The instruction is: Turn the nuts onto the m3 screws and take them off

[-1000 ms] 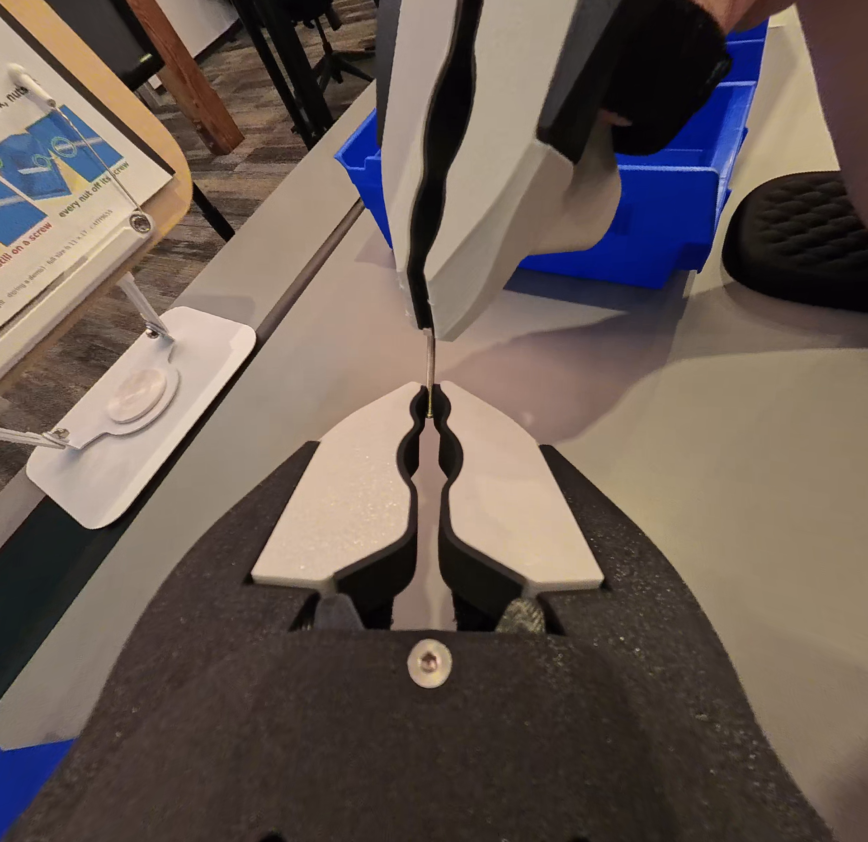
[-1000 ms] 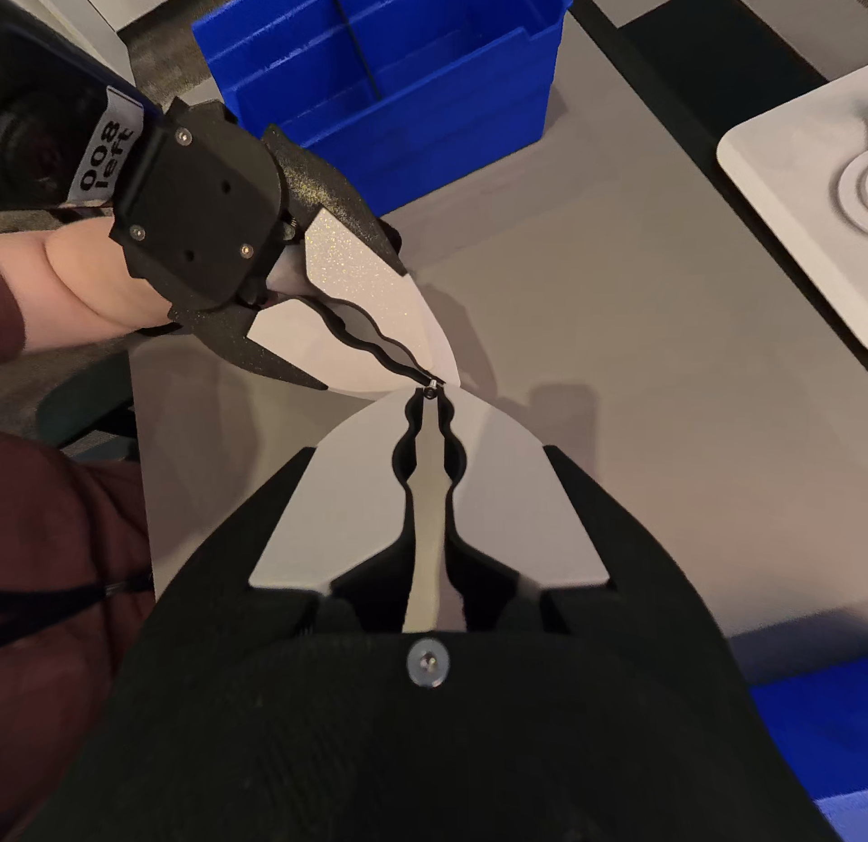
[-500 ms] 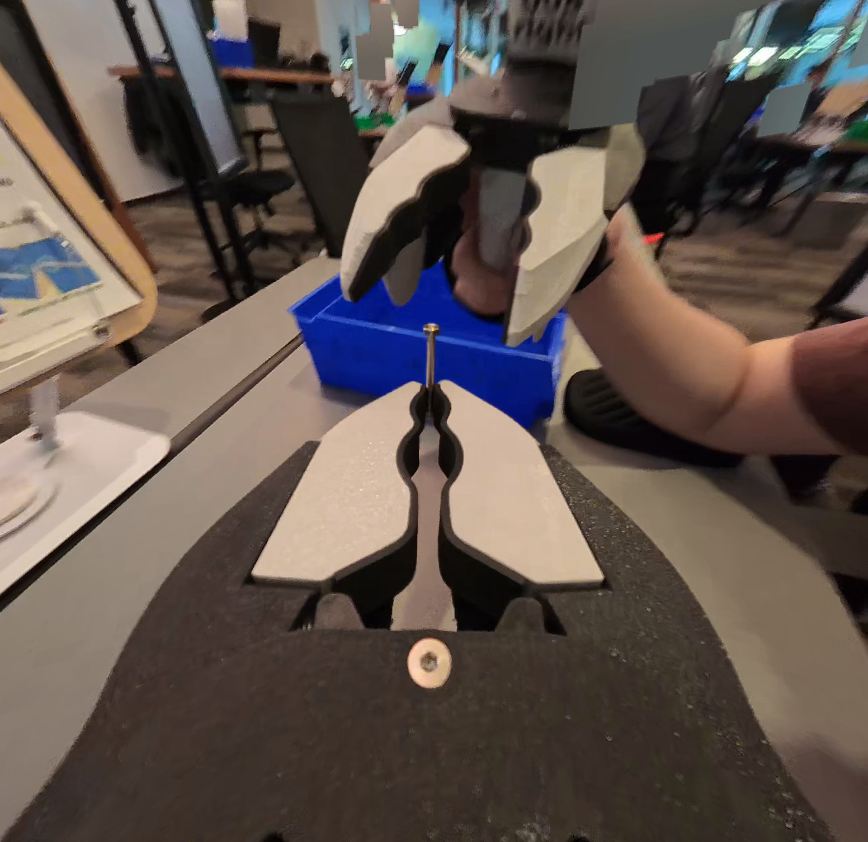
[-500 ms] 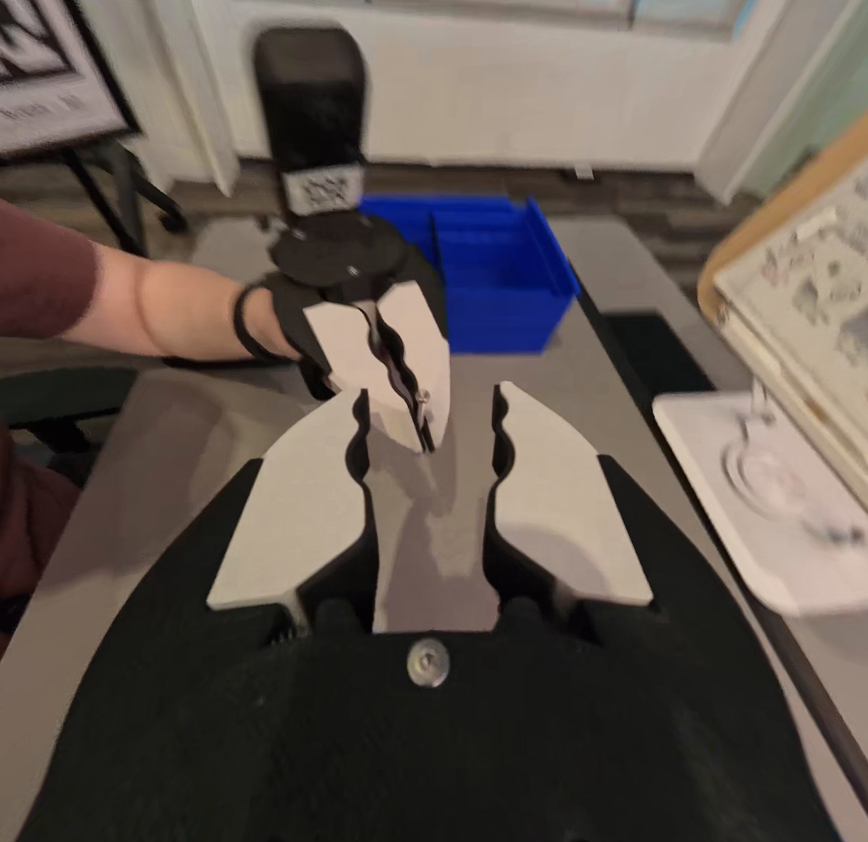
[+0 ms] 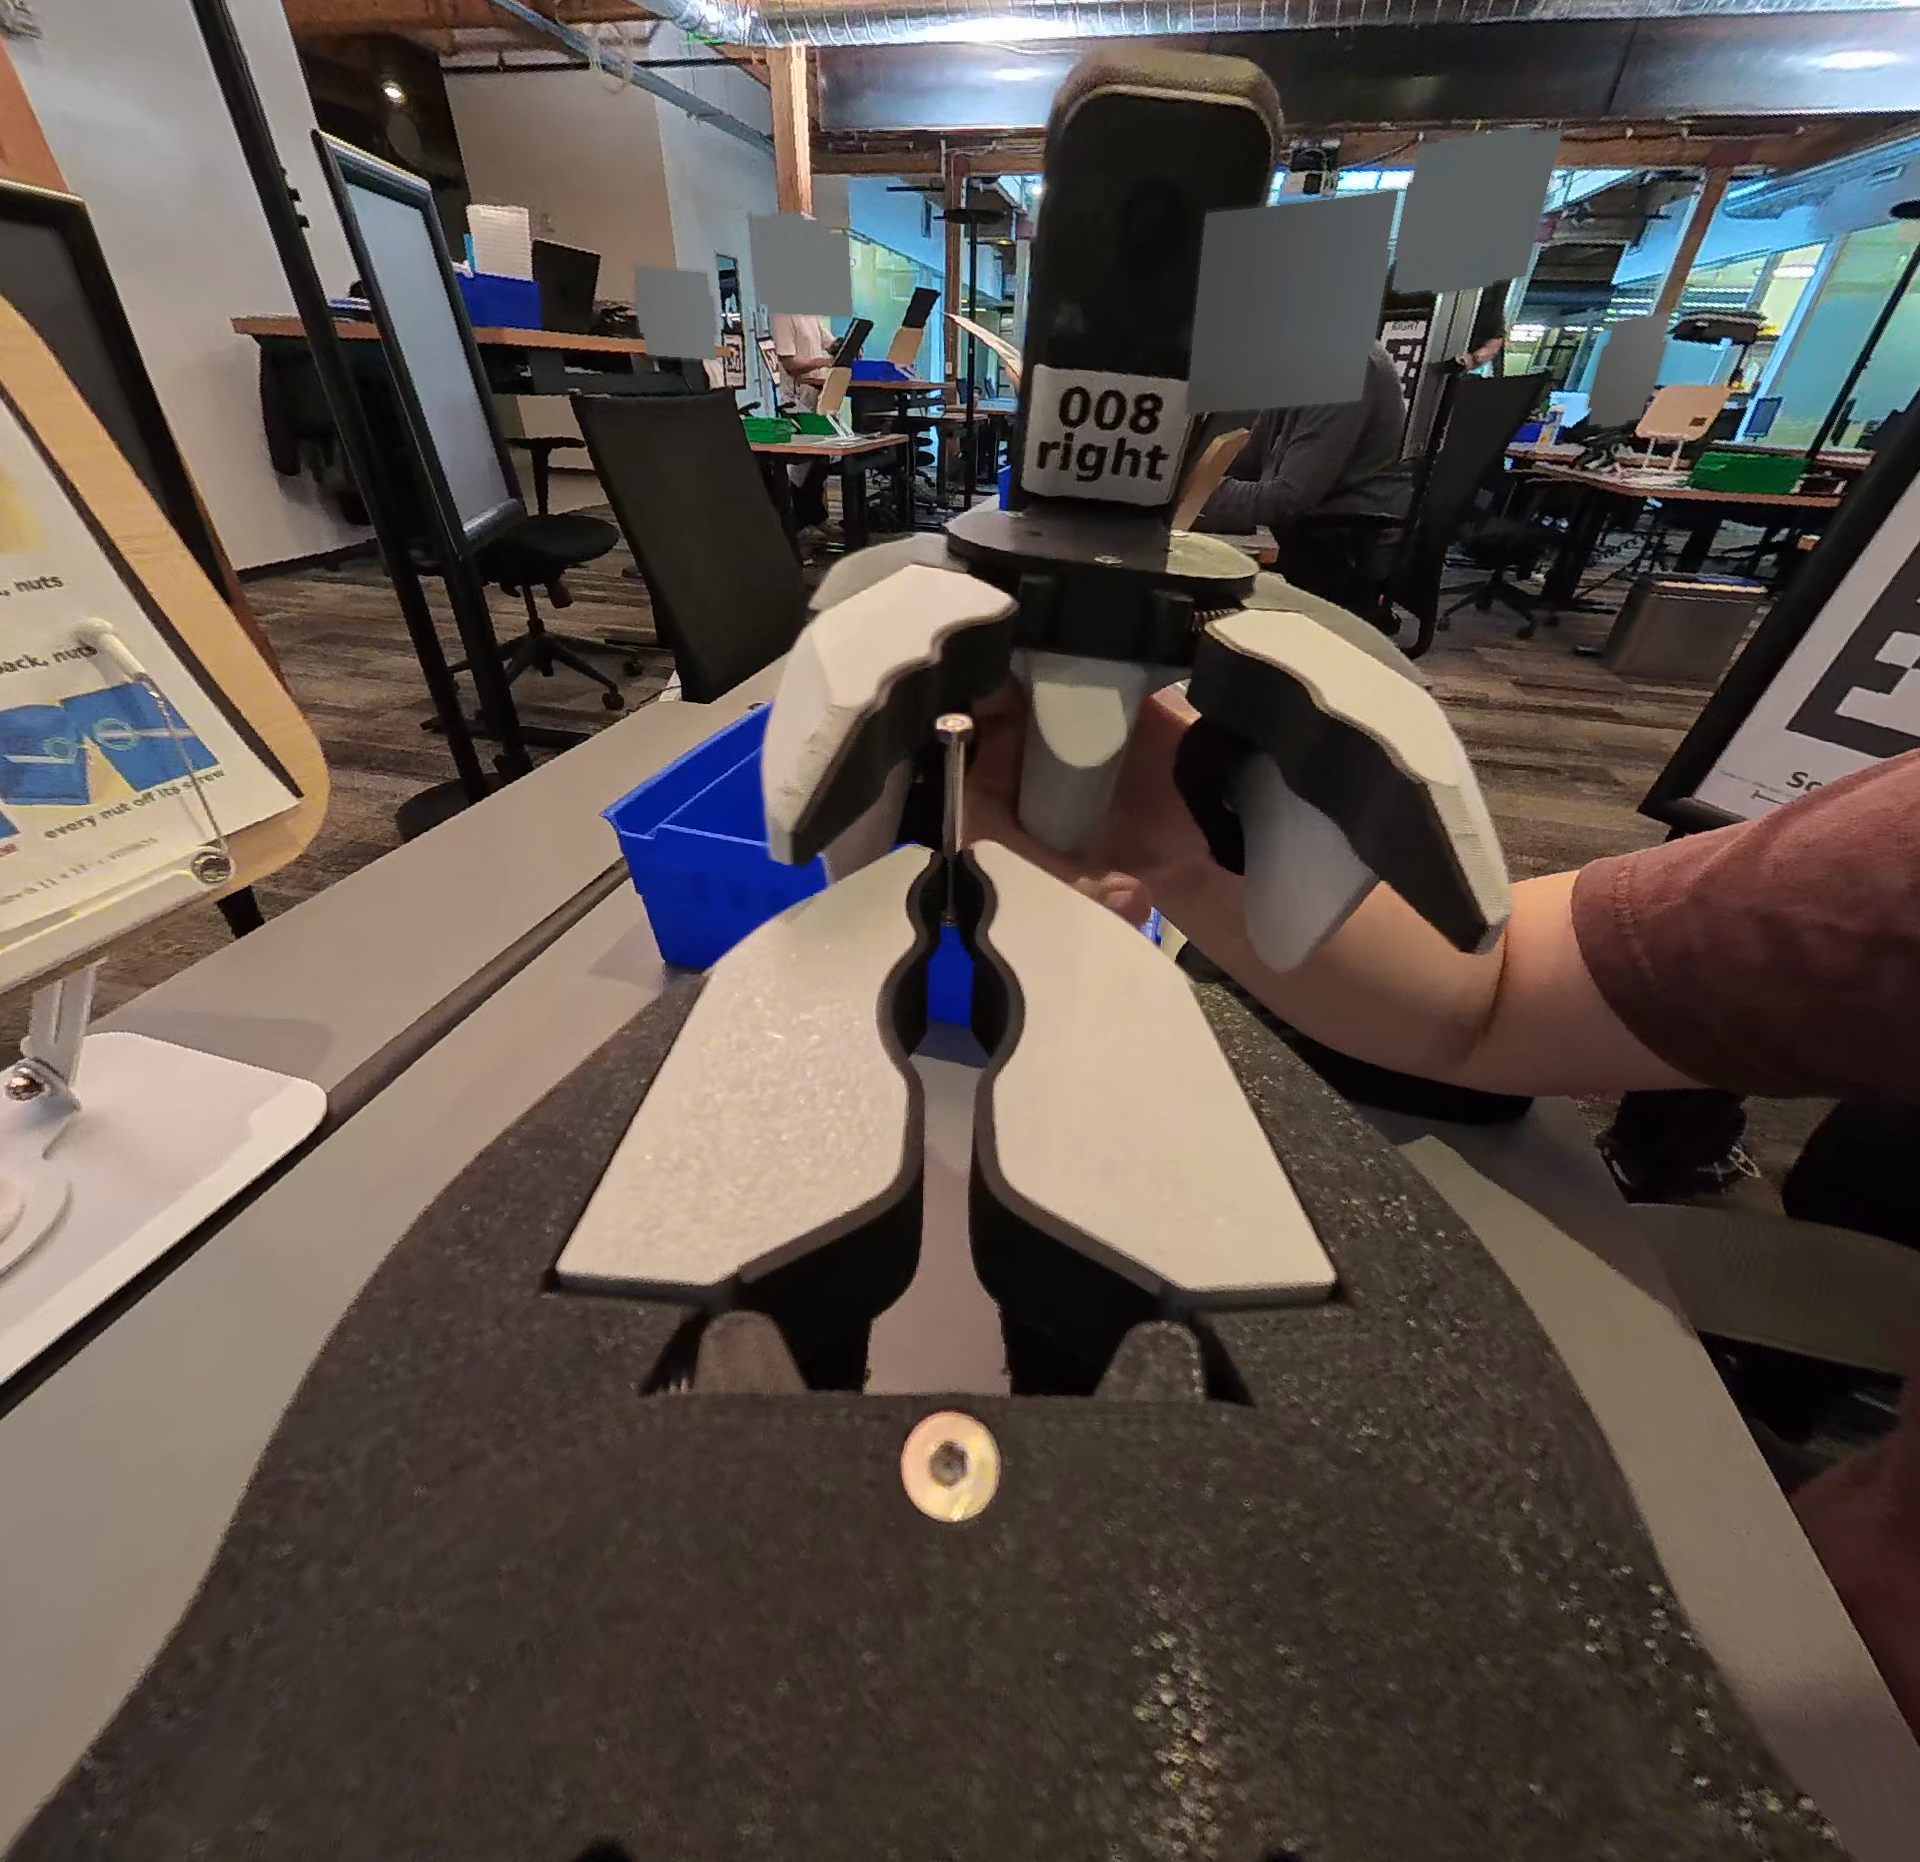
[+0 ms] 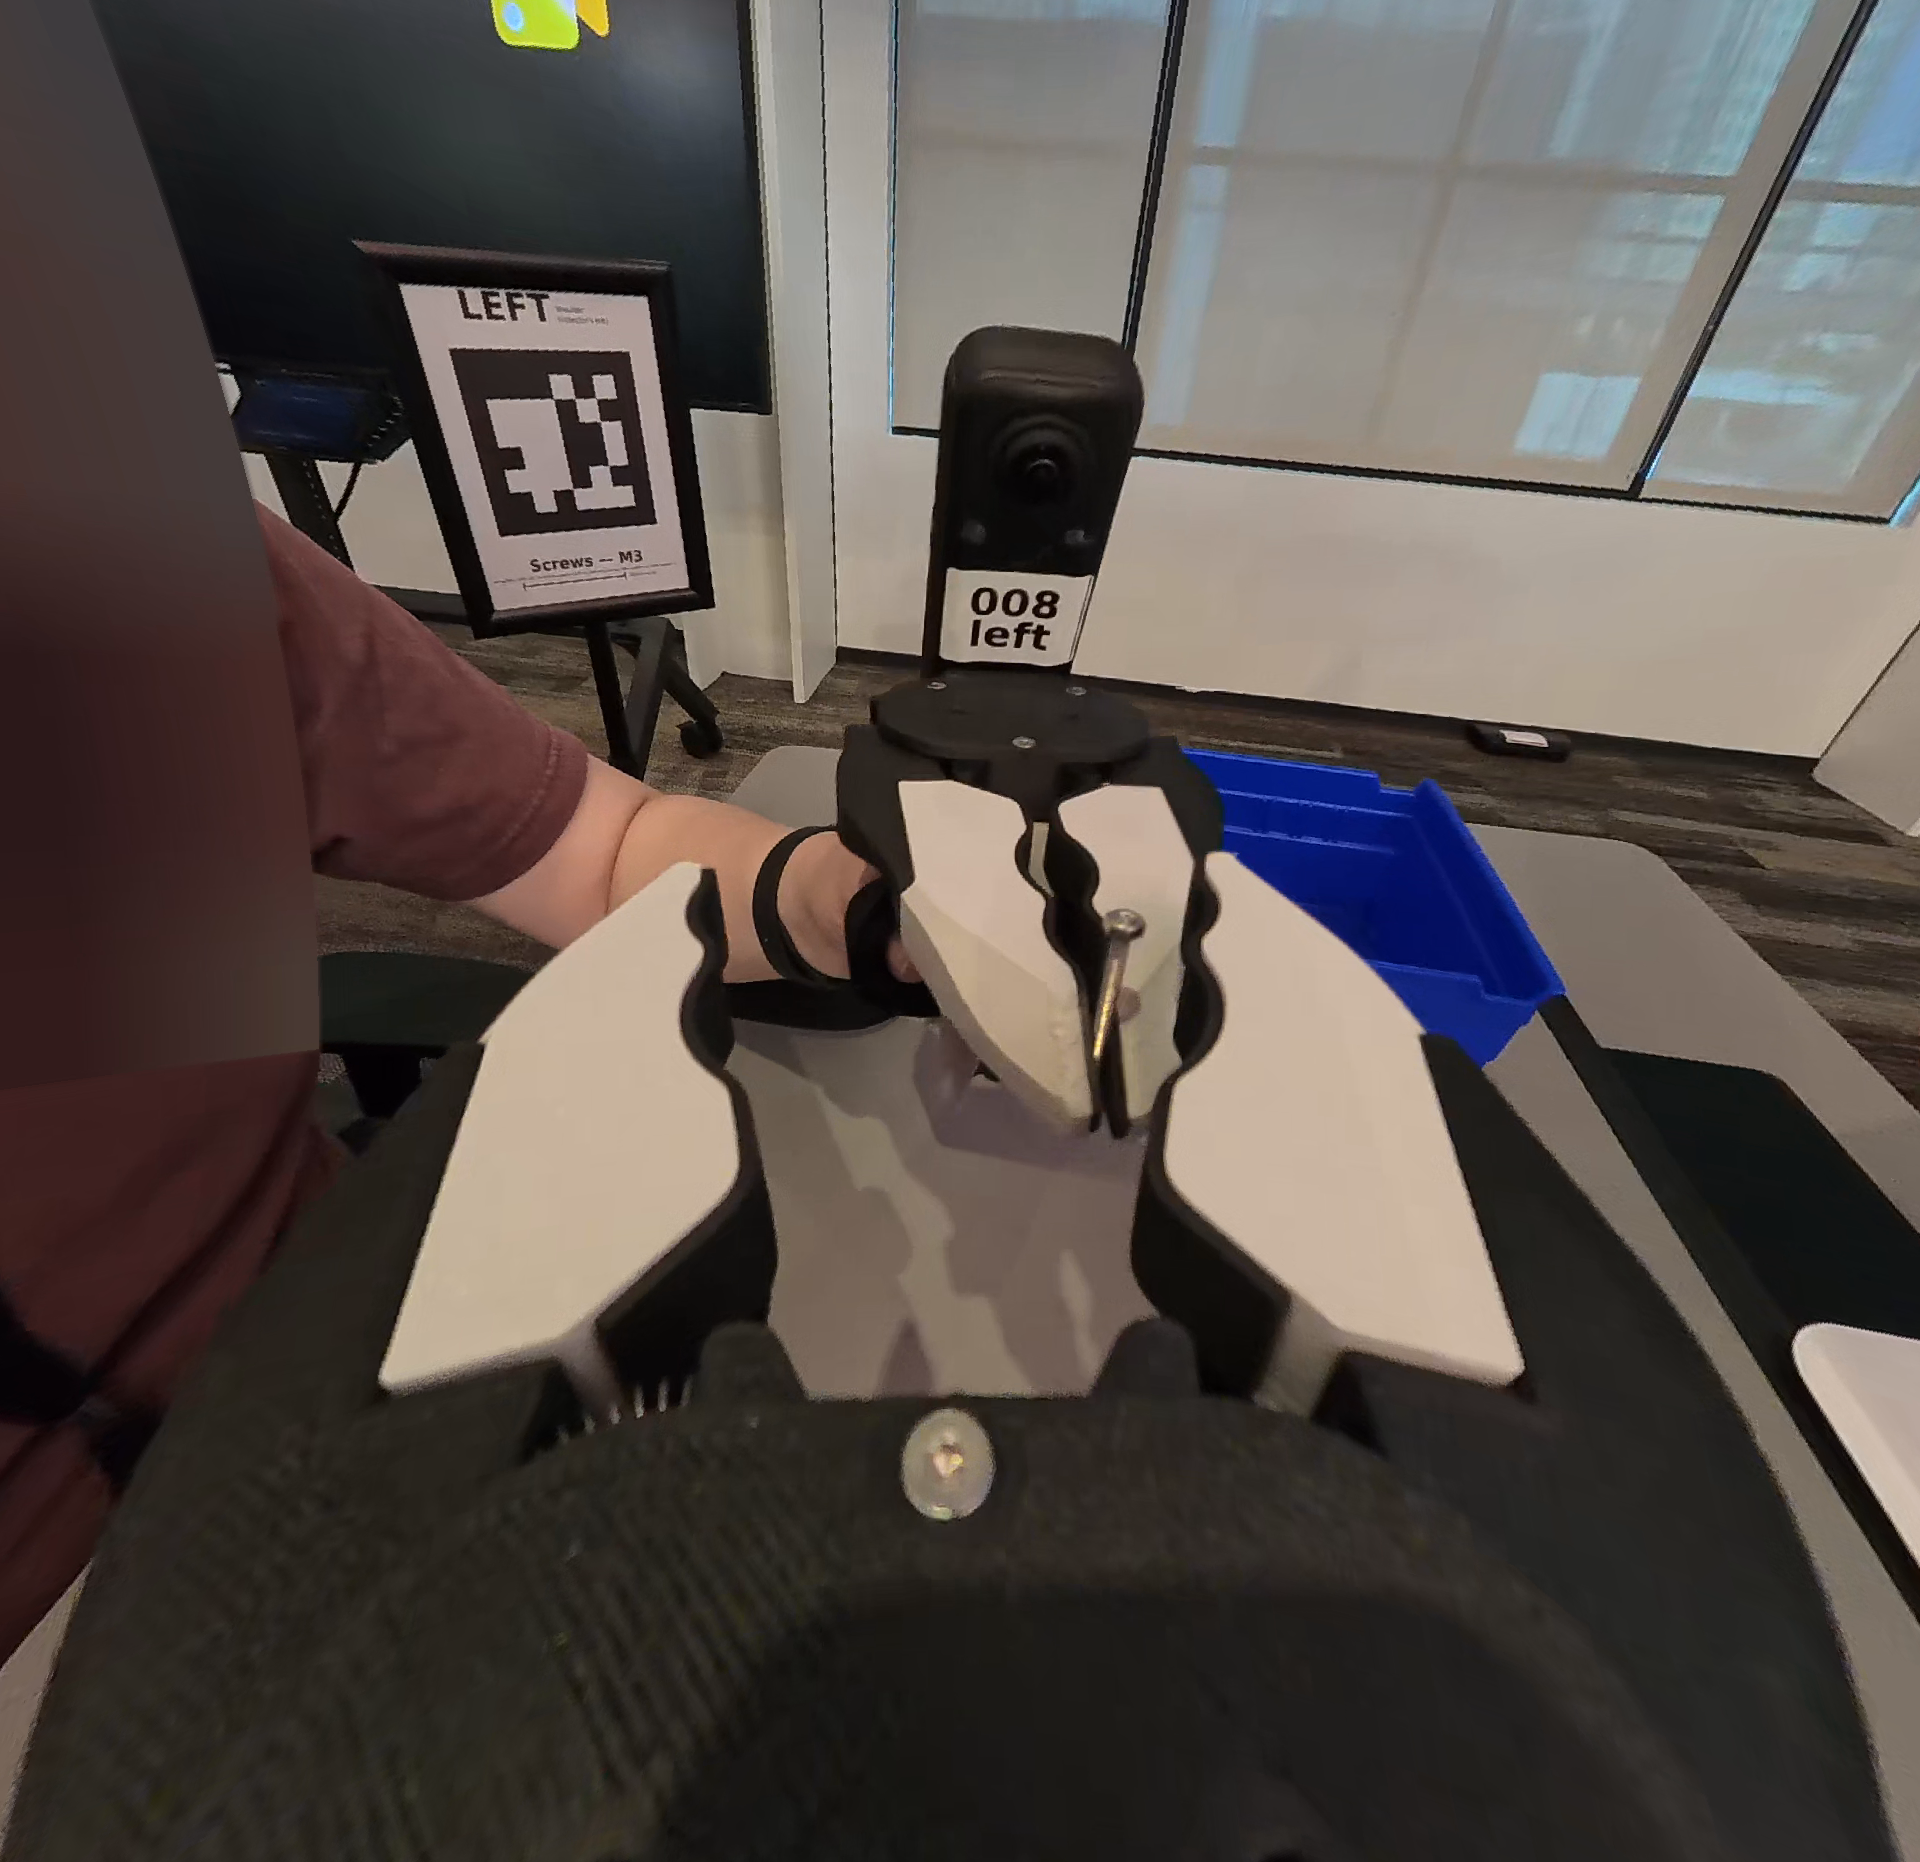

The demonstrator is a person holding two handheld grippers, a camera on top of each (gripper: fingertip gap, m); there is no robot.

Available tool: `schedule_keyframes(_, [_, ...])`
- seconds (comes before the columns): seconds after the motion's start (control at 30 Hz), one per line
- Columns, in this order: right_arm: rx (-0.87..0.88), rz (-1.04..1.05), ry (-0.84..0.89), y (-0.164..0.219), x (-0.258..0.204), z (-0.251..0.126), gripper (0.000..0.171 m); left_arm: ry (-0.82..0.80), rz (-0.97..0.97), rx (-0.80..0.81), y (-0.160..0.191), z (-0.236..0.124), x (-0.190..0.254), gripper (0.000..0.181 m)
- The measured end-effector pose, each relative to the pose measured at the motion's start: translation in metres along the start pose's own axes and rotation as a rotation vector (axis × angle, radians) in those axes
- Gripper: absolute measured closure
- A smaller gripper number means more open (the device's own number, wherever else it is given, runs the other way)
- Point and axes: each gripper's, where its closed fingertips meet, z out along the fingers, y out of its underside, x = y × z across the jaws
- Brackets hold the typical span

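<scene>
L gripper point(image 5: 951, 856) clamped on upright screw point(image 5: 952, 815); R gripper point(image 6: 951, 991) wide apart, holding nothing.

A wide gap was left between the fingers point(image 6: 603, 1116) of the right gripper point(image 6: 951, 1033), with bare table point(image 6: 966, 1272) beneath. That gap was partly blocked at its far end by the left gripper point(image 6: 1096, 1121) and its upright screw point(image 6: 1112, 971). A blue bin point(image 6: 1382, 908) stood far right.
</scene>
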Motion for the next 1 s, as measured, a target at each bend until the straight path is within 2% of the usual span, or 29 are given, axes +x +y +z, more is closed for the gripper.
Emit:
schedule_keyframes(0.47, [-0.044, -0.030, 0.034, -0.001, 0.003, -0.010, 0.083, -0.070, -0.028, 0.021, -0.005, -0.011, -0.020, 0.180])
schedule_keyframes(0.6, [-0.030, -0.039, 0.089, -0.003, 0.012, -0.014, 0.084, -0.038, -0.032, 0.035, -0.007, -0.011, -0.014, 0.179])
schedule_keyframes(0.73, [0.030, 0.000, 0.046, -0.007, 0.005, -0.003, 0.078, 0.002, -0.007, 0.007, -0.002, -0.001, 0.000, 0.179])
schedule_keyframes(1.0, [0.016, -0.021, 0.005, -0.002, -0.008, 0.013, 0.070, 0.008, -0.024, 0.003, 0.001, 0.002, 0.002, 0.179])
